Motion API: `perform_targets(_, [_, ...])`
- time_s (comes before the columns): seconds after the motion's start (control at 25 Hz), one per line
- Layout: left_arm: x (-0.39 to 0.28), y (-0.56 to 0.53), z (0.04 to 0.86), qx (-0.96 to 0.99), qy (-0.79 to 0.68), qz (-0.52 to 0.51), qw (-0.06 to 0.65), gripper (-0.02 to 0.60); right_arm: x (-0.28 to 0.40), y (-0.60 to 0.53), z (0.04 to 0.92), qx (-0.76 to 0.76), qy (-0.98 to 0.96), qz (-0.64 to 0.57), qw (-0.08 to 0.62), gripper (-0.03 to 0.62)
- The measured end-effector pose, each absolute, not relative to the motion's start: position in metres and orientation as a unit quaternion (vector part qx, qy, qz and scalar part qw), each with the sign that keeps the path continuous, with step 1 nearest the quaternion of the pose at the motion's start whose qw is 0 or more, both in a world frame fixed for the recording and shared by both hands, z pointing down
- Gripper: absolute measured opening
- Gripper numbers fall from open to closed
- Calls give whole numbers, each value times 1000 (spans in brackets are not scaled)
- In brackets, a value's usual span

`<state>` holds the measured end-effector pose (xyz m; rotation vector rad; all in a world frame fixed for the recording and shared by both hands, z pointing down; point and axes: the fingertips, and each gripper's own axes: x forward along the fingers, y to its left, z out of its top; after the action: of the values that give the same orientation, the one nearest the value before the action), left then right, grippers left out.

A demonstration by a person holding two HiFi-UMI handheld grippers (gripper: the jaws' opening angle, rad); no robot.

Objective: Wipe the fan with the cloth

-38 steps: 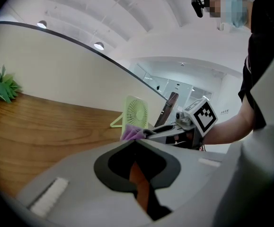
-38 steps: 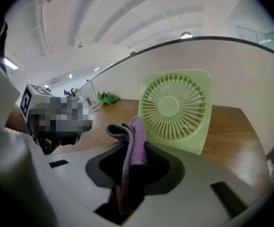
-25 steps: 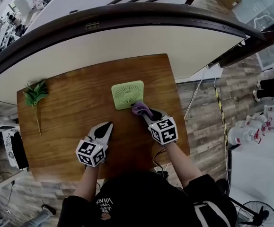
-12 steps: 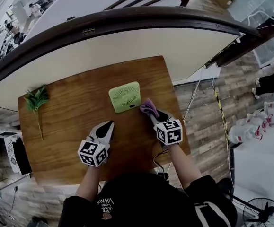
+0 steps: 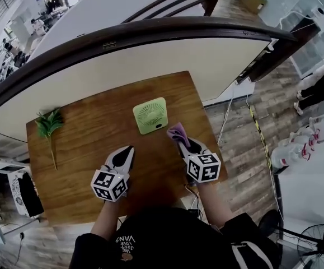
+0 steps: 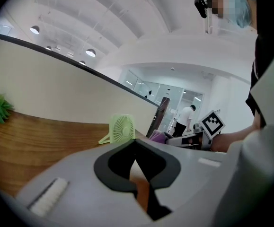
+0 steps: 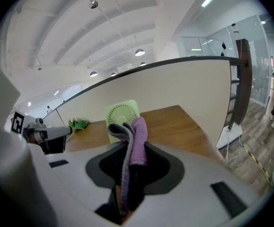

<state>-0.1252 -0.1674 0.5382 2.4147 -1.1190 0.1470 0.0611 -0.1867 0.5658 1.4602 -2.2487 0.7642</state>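
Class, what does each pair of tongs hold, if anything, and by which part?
Right tongs: the purple cloth, pinched by its lower folds, upper end sticking out. Left tongs: shut, holding nothing.

Bright, even ceiling light; fisheye-bent edges; blurred near foreground.

One table [image 5: 89, 139] bears one fan [image 5: 150, 115] and, near its left edge, one leafy sprig [image 5: 48, 123]. Over the table's near side are two grippers, left gripper [image 5: 126, 151] and right gripper [image 5: 180, 142], and one cloth [image 5: 178, 131]. On the floor right of the table stands one floor fan [image 5: 318, 245].
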Motion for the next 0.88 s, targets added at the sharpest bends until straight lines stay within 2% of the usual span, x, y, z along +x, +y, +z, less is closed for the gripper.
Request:
perform_targets(0.52, [-154, -96, 516, 902, -366, 55, 221, 11, 22, -105, 540, 550, -781, 264, 134, 101])
perform_targets(0.88, [-183, -61, 505, 895, -391, 53, 210, 12, 3, -82, 525, 537, -797, 249, 123, 100])
